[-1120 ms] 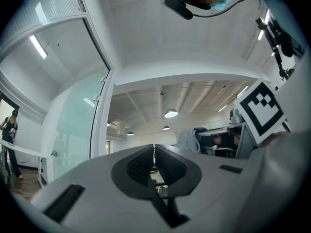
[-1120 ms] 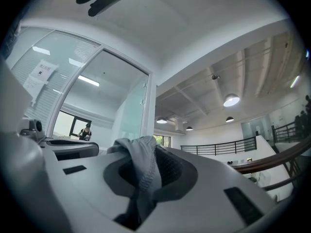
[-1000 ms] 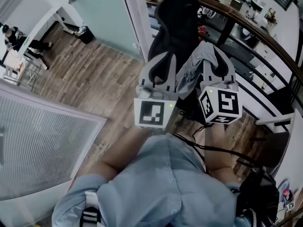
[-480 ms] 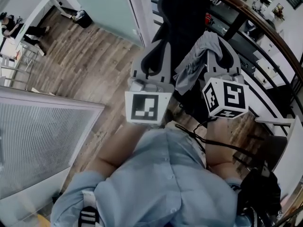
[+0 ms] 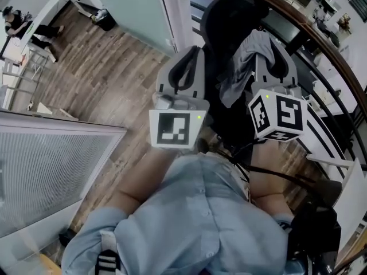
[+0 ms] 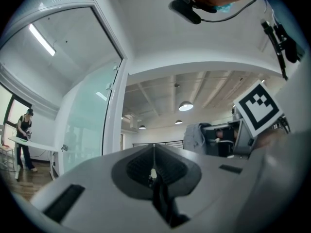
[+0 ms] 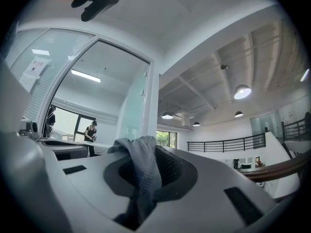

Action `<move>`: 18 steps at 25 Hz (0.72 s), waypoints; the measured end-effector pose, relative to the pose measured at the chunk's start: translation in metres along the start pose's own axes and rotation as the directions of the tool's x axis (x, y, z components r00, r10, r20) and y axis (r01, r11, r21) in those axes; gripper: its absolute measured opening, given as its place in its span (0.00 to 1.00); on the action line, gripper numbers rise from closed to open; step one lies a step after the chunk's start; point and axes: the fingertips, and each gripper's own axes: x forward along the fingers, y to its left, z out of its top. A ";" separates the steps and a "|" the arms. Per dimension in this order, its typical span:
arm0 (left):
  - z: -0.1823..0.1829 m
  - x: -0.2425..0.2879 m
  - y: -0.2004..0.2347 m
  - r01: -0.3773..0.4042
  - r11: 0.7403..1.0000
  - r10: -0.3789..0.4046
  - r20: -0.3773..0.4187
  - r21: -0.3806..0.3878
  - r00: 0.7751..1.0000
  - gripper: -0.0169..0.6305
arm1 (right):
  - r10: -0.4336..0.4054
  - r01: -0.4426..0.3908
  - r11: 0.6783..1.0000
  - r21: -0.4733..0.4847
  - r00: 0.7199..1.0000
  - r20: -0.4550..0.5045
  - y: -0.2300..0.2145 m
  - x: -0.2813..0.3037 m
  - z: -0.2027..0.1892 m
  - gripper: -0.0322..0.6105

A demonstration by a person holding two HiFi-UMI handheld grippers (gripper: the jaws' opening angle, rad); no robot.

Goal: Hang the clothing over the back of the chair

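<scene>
A black high-backed office chair (image 5: 229, 10) stands just ahead of me. In the head view my right gripper (image 5: 262, 39) is shut on a grey piece of clothing (image 5: 235, 76), which droops from its jaws in front of the chair's back. The right gripper view shows the grey clothing (image 7: 141, 171) bunched between that gripper's (image 7: 151, 152) closed jaws. My left gripper (image 5: 194, 51) is level with it on the left, shut with nothing in it. The left gripper (image 6: 153, 149) view shows closed empty jaws, with the clothing (image 6: 193, 137) off to the right.
A white post (image 5: 175, 16) and a glass partition (image 5: 129, 7) stand left of the chair. A curved wooden railing (image 5: 321, 39) runs behind and right of it. A frosted panel (image 5: 46, 171) is at lower left, a dark bag (image 5: 312, 234) at lower right. Wood floor (image 5: 103, 90) lies to the left.
Both grippers have moved forward toward the chair's back, the right one carrying the grey clothing. The chair now sits closer in the head view.
</scene>
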 end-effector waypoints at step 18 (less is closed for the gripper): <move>0.022 0.061 0.086 -0.148 0.989 0.148 0.010 -0.012 0.989 0.05 | 0.171 -0.166 0.983 -0.082 0.983 0.060 0.031 0.133 0.067 0.11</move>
